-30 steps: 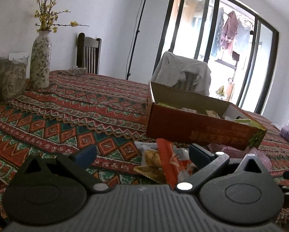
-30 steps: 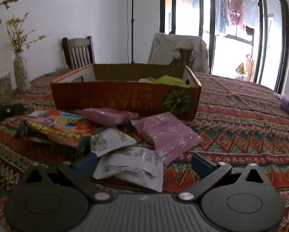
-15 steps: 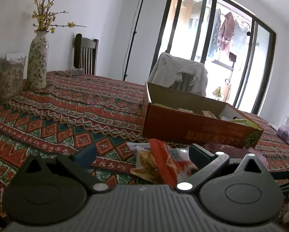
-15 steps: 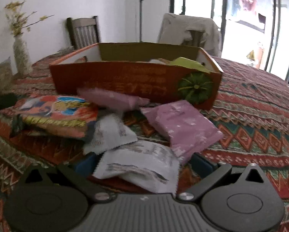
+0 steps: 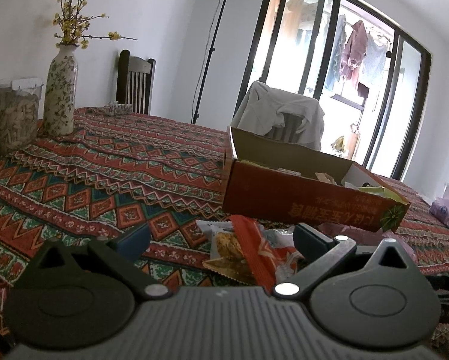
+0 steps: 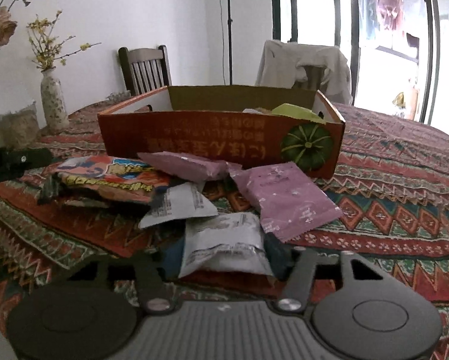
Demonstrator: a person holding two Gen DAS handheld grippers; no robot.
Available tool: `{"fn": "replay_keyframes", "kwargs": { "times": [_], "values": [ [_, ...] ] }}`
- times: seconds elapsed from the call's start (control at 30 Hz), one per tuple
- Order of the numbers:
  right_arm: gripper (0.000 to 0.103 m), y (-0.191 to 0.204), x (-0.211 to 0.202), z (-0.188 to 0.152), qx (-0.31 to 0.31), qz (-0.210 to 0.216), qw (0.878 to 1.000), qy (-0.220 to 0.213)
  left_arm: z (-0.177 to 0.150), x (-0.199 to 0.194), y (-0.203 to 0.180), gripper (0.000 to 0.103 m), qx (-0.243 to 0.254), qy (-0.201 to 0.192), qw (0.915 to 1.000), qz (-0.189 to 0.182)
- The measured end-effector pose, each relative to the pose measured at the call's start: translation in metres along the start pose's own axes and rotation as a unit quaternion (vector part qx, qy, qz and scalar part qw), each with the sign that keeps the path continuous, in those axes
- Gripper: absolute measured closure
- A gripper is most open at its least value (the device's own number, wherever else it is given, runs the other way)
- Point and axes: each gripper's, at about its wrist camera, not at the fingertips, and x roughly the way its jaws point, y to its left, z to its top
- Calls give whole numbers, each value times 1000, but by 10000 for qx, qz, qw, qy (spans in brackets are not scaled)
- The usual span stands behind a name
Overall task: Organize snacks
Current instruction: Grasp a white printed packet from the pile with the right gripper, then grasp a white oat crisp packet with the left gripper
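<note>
Right claw [image 6: 224,255] is closing around the white packet [image 6: 221,240] lying on the table [image 6: 404,216] | left claw [image 5: 221,240] is standing apart | you're pinching mid-packet, aiming for the box [image 6: 218,138].

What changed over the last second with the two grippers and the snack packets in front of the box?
The right gripper eased forward and its wide-open jaws are closing around the silver-white packet, which now sits crumpled between the fingers. The left gripper stayed open and still over the orange packet. The purple packets, colourful snack bag and red cardboard box lie as before.
</note>
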Motion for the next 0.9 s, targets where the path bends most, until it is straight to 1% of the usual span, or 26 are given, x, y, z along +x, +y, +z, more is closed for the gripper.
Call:
{"fn": "replay_keyframes", "kwargs": {
  "times": [0.17, 0.23, 0.3, 0.33, 0.4, 0.47, 0.6, 0.67, 0.73, 0.9],
  "values": [
    [59, -3, -10, -5, 142, 8, 9997, -186, 0, 0, 1, 0, -15, -6, 10000, 12],
    [60, -6, -18, -3, 165, -39, 9992, -371, 0, 0, 1, 0, -17, -3, 10000, 9],
    [68, -9, -25, 2, 182, -125, 9983, -542, 0, 0, 1, 0, -18, -1, 10000, 21],
    [78, -12, -26, 5, 205, -150, 9979, -593, 0, 1, 1, 0, -18, 2, 10000, 29],
    [78, -18, -28, 10, 275, -293, 9966, -720, 0, 1, 0, 0, -16, 7, 10000, 38],
    [80, -25, -26, 14, 330, -380, 9957, -773, 0, 1, 0, 0, -17, 10, 10000, 45],
    [80, -33, -22, 15, 417, -376, 9955, -766, 0, 1, 1, 0, -33, 1, 10000, 57],
    [83, -32, -20, 15, 370, -381, 9955, -790, 0, 1, 1, 0, -47, 6, 10000, 63],
    [83, -32, -18, 16, 318, -410, 9949, -865, 0, 2, 1, 0, -46, 21, 10000, 76],
    [85, -31, -13, 24, 147, -821, 9889, -1231, 0, 2, 0, 0, -42, 23, 9999, 88]
  ]
}}
